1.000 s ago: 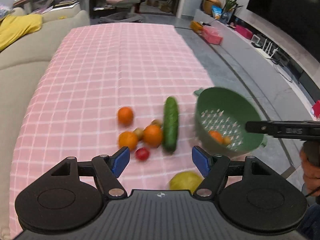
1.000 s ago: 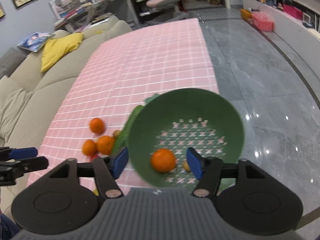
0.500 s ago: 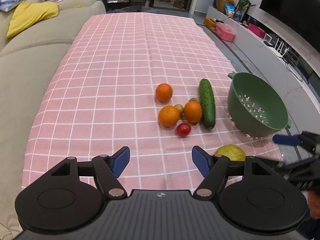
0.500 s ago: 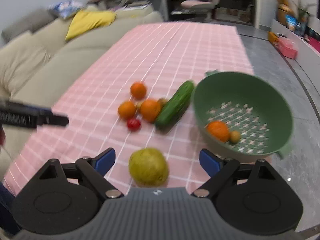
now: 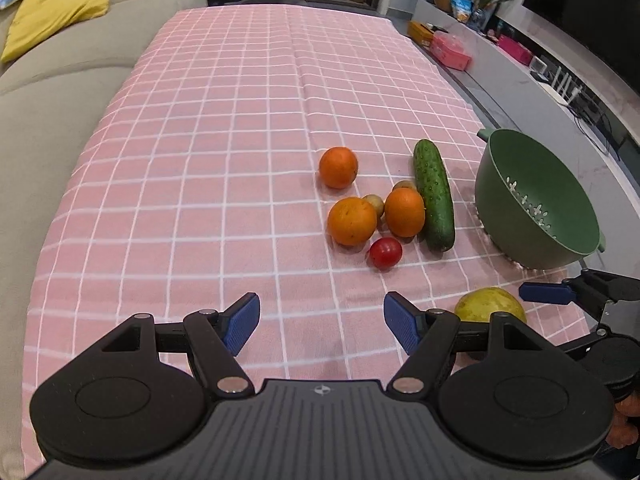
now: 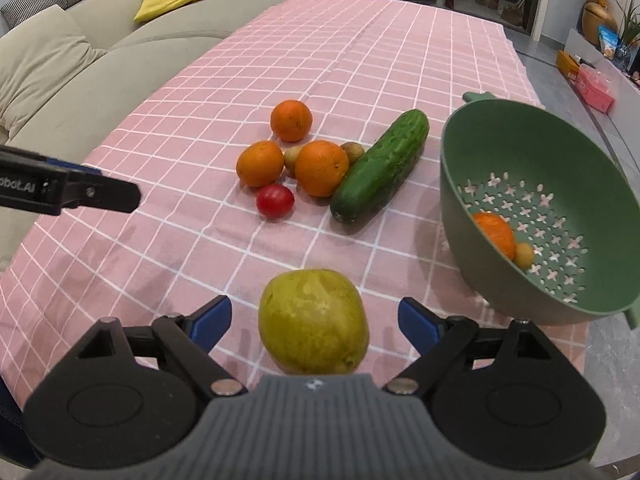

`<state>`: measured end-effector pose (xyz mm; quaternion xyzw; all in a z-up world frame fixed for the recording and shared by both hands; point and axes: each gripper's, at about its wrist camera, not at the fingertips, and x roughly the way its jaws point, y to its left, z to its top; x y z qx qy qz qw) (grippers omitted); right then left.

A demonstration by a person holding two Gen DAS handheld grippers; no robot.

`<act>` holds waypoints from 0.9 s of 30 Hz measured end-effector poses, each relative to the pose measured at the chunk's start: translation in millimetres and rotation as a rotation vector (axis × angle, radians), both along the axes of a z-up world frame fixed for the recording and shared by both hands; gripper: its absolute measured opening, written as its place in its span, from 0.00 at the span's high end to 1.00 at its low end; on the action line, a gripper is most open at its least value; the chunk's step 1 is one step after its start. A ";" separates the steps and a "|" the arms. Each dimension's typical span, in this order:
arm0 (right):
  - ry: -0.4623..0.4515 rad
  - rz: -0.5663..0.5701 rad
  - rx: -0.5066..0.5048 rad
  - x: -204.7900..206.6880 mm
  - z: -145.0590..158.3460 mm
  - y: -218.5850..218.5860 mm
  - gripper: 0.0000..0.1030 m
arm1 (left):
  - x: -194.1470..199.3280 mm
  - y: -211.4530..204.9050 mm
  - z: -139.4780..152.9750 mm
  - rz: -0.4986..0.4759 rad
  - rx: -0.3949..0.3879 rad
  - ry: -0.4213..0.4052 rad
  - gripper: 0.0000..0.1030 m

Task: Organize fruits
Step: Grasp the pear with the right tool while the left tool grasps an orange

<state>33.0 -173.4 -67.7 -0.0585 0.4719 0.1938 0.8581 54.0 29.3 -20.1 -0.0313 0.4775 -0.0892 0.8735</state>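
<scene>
Left gripper (image 5: 321, 322) spread wide, nothing between its fingers; oranges (image 5: 352, 221), tomato (image 5: 385, 253) and cucumber (image 5: 433, 194) ahead and to their right. Right gripper (image 6: 314, 320) spread too, yellow-green pear (image 6: 313, 327) between its fingers, untouched. Green colander (image 6: 500, 152) beyond the right finger.

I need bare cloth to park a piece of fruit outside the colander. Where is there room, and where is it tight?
Bare: the tablecloth between the sofa and the oranges, and everything beyond them. Also the strip between the tomato and the pear. Tight: the orange and cucumber cluster, and the gap between cucumber and colander.
</scene>
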 end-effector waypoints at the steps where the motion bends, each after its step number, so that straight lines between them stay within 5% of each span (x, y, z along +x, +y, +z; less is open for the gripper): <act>1: 0.005 0.000 -0.001 1.4 -2.1 0.7 0.21 | 4.7 -3.5 -1.2 -0.014 0.015 -0.005 0.19; 18: 0.115 -0.034 0.065 22.2 -18.7 -7.5 0.31 | 72.0 -38.3 -37.0 -0.172 0.138 -0.028 0.19; 27: 0.142 -0.031 0.087 26.6 -19.2 -9.4 0.33 | 89.1 -37.9 -47.0 -0.221 0.059 0.007 0.29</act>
